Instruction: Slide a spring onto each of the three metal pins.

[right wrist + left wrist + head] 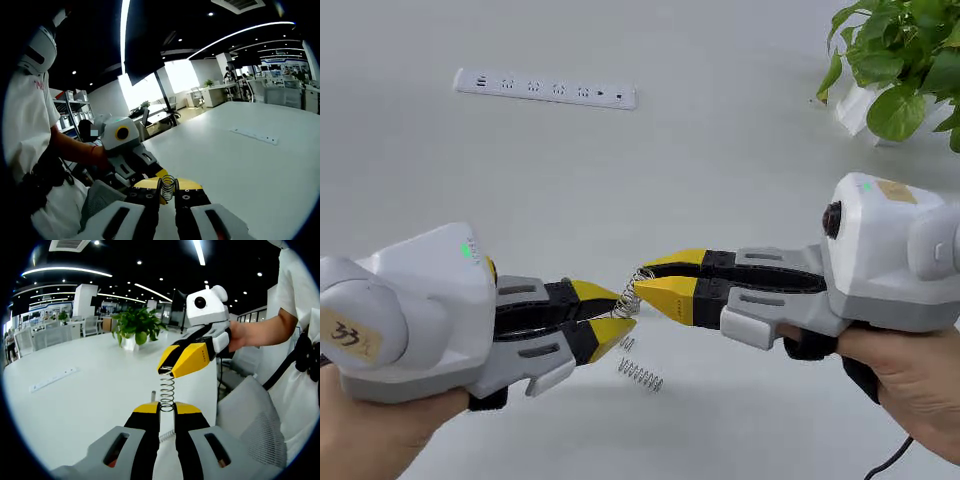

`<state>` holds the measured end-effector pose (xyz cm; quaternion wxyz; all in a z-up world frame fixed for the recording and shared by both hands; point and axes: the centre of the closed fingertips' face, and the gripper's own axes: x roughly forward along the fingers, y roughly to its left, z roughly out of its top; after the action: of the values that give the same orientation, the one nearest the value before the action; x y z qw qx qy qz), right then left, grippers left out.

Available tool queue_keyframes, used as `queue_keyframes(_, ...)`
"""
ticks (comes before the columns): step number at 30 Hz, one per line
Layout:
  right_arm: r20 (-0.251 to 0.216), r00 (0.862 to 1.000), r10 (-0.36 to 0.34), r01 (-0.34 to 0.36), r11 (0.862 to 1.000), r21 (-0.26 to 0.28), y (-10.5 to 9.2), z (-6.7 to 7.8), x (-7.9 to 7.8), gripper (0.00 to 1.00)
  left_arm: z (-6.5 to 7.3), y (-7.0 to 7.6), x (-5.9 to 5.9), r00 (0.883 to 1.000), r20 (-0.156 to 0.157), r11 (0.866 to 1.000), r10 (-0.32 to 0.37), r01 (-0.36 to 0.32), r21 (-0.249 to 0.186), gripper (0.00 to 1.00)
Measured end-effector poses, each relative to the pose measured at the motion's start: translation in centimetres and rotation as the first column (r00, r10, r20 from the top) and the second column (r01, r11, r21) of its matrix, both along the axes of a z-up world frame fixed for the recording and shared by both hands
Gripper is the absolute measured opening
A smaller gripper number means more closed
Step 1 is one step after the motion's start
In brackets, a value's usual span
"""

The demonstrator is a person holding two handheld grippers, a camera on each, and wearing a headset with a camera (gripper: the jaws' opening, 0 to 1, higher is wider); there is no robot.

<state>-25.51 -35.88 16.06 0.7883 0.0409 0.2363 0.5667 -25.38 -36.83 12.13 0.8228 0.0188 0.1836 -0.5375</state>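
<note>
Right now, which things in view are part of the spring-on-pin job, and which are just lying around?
Job:
- held spring, between both grippers' tips
- pin
- left gripper
- right gripper
- loose springs lying below the grippers

Lying about:
- power strip
- potted plant

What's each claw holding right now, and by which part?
Right claw pinches the spring at one end, between its tips. Left claw meets the spring's other end; can't tell what it grips.
</note>
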Motion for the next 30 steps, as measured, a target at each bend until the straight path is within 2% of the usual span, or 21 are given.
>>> queue_keyframes(9, 0.024, 0.999, 0.029, -0.028, 0.999, -0.041, 0.00, -0.27, -0.05, 0.07, -0.18, -0.03, -0.10, 1.000, 0.001, 1.000, -0.010, 0.010, 0.004, 0.07)
queue_keyframes(13, 0.026, 0.999, 0.037, -0.035, 0.998, -0.043, 0.09, -0.17, -0.14, 0.07, -0.14, -0.01, -0.14, 1.000, 0.003, 1.000, -0.011, 0.011, 0.002, 0.07)
queue_keyframes(19, 0.020, 0.998, 0.051, -0.050, 0.997, -0.051, 0.17, -0.06, -0.36, 0.12, -0.19, 0.01, -0.18, 1.000, 0.004, 1.000, -0.013, 0.012, 0.003, 0.06)
queue_keyframes(21, 0.025, 0.997, 0.071, -0.070, 0.995, -0.069, 0.09, -0.01, -0.49, 0.14, -0.25, 0.01, -0.22, 1.000, 0.005, 1.000, -0.015, 0.015, 0.006, 0.06)
queue_keyframes(23, 0.039, 0.994, 0.101, -0.096, 0.989, -0.116, -0.20, -0.22, -0.47, 0.16, -0.27, -0.05, -0.34, 1.000, 0.008, 1.000, -0.021, 0.021, 0.008, 0.06)
queue_keyframes(26, 0.046, 0.989, 0.141, -0.132, 0.980, -0.150, -0.47, -0.54, -0.22, 0.20, -0.28, -0.11, -0.39, 1.000, 0.011, 1.000, -0.023, 0.023, 0.007, 0.06)
queue_keyframes(29, 0.057, 0.976, 0.212, -0.197, 0.960, -0.199, -0.51, -0.17, -0.29, 0.23, -0.23, -0.17, -0.38, 1.000, 0.013, 1.000, -0.024, 0.024, 0.004, 0.06)
queue_keyframes(30, 0.063, 0.967, 0.247, -0.227, 0.947, -0.226, -0.49, -0.04, -0.34, 0.25, -0.23, -0.18, -0.35, 1.000, 0.014, 1.000, -0.024, 0.024, 0.003, 0.06)
